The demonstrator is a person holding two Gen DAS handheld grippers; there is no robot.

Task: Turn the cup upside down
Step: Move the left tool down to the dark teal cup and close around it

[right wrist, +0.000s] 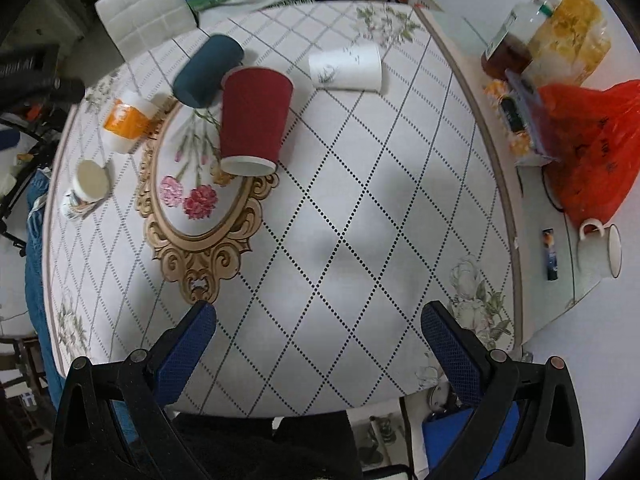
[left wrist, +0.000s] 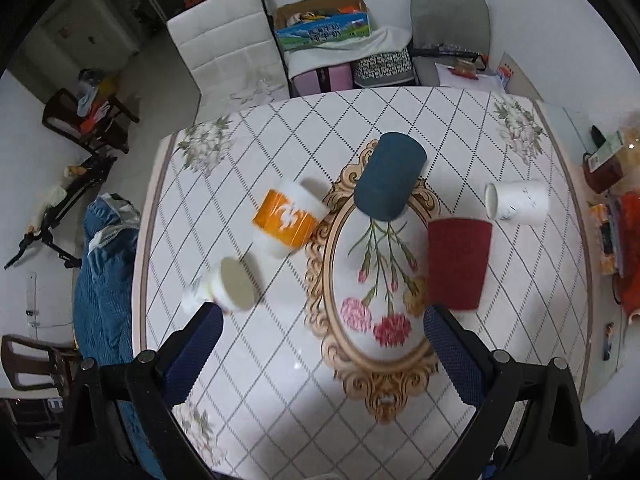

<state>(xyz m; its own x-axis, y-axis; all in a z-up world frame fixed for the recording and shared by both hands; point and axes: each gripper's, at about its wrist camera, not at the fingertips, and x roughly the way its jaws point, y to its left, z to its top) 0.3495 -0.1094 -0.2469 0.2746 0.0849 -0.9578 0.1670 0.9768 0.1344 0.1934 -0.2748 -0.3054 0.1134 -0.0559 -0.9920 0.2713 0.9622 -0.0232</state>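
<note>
Several cups lie on the patterned tablecloth (left wrist: 280, 340). A red paper cup (left wrist: 458, 262) (right wrist: 252, 118) lies on its side at the middle, its mouth toward me in the right wrist view. A dark blue cup (left wrist: 388, 176) (right wrist: 208, 70), an orange-and-white cup (left wrist: 286, 218) (right wrist: 128, 120) and a white cup (left wrist: 516, 202) (right wrist: 346, 66) also lie on their sides. A small floral cup (left wrist: 228, 286) (right wrist: 86, 186) is at the left. My left gripper (left wrist: 320, 320) is open and empty above the table, the red cup just beyond its right finger. My right gripper (right wrist: 318, 318) is open and empty near the front edge.
A red plastic bag (right wrist: 588, 144), food jars (right wrist: 516, 38) and a white mug (right wrist: 600, 250) crowd the glass strip at the right. Chairs (left wrist: 228, 52) and boxes (left wrist: 324, 24) stand behind the table. A blue cloth (left wrist: 104, 280) hangs at the left edge.
</note>
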